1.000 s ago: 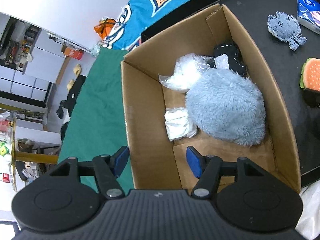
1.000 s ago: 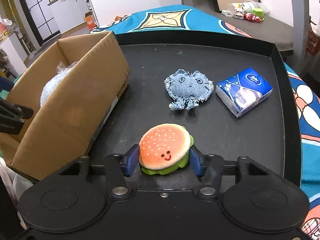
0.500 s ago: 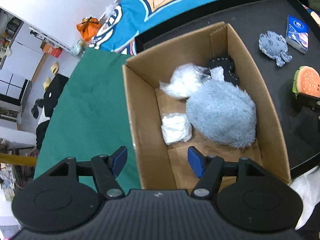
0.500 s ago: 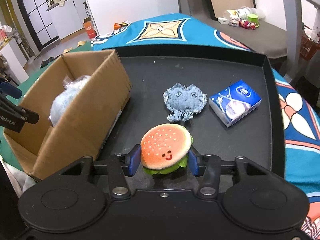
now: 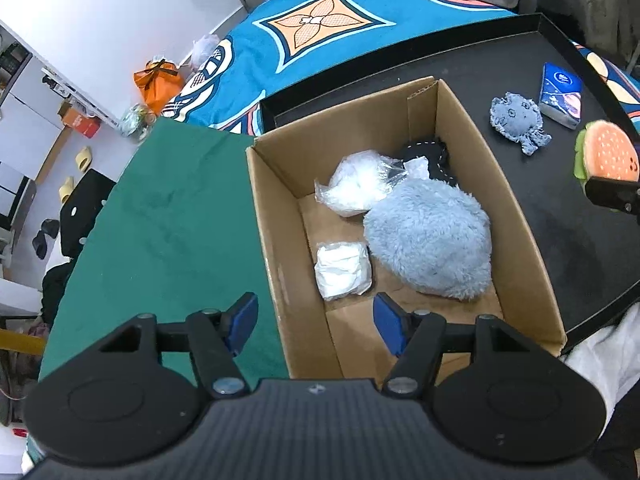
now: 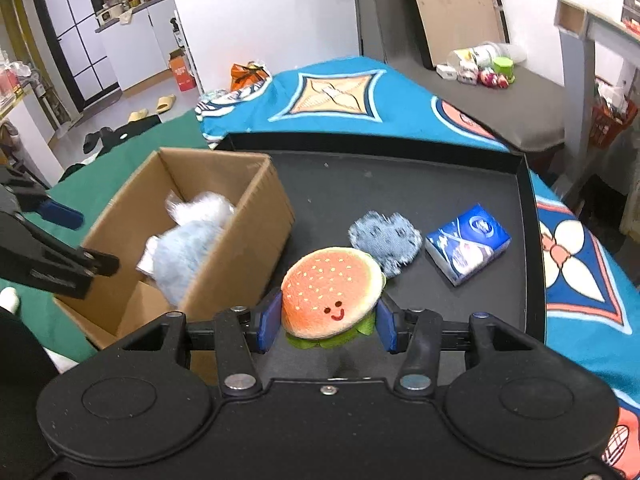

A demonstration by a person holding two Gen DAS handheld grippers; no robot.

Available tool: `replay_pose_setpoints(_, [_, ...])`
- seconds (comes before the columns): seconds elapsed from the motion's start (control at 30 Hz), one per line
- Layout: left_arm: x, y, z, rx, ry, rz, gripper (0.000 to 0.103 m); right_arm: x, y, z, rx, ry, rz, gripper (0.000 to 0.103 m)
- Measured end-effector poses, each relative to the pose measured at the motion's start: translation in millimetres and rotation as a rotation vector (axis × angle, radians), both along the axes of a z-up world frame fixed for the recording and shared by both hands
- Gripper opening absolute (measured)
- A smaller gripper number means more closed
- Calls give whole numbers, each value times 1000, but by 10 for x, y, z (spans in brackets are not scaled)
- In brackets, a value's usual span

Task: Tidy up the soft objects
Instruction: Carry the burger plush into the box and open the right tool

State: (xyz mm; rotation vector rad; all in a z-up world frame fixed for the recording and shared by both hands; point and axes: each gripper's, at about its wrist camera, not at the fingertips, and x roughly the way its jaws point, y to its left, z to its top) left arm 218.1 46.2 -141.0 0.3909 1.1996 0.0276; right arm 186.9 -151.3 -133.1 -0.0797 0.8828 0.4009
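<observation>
My right gripper (image 6: pixel 325 326) is shut on a plush hamburger (image 6: pixel 332 294) and holds it above the black tray (image 6: pixel 440 184), right of the cardboard box (image 6: pixel 244 248); the hamburger also shows in the left wrist view (image 5: pixel 608 154). My left gripper (image 5: pixel 314 320) is open and empty above the box's near left wall (image 5: pixel 280 240). In the box lie a fluffy blue plush (image 5: pixel 430 238), a white stuffing bag (image 5: pixel 358 184), a white packet (image 5: pixel 343 270) and a black soft item (image 5: pixel 430 156). A denim plush (image 6: pixel 386 240) and a blue tissue pack (image 6: pixel 468 244) lie on the tray.
A green cloth (image 5: pixel 172 220) covers the surface left of the box. A blue patterned cloth (image 6: pixel 332 96) lies beyond the tray. The left gripper's arm (image 6: pixel 44 256) shows at the left of the right wrist view. Shoes and bags sit on the far floor.
My right gripper has lifted the hamburger off the tray and higher above it. My left gripper has risen and pulled back from the box, staying open.
</observation>
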Motion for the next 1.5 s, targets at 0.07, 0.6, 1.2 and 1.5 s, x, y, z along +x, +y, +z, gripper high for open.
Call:
replay_pose_setpoints(0.07, [-11, 23, -17, -8, 4, 3, 60, -23, 67, 77, 3, -10, 12, 48])
replay_pose_setpoints(0.6, [-47, 269, -150, -56, 35, 56, 29, -137, 840, 337, -43, -50, 155, 48])
replay_pose_setpoints(1.2, [-44, 642, -223, -248, 58, 145, 9, -202, 1387, 245, -165, -60, 250, 48])
replay_pose_setpoints(1.5, [-64, 785, -216, -343, 52, 177, 9, -99, 1397, 327, -61, 8, 256, 52])
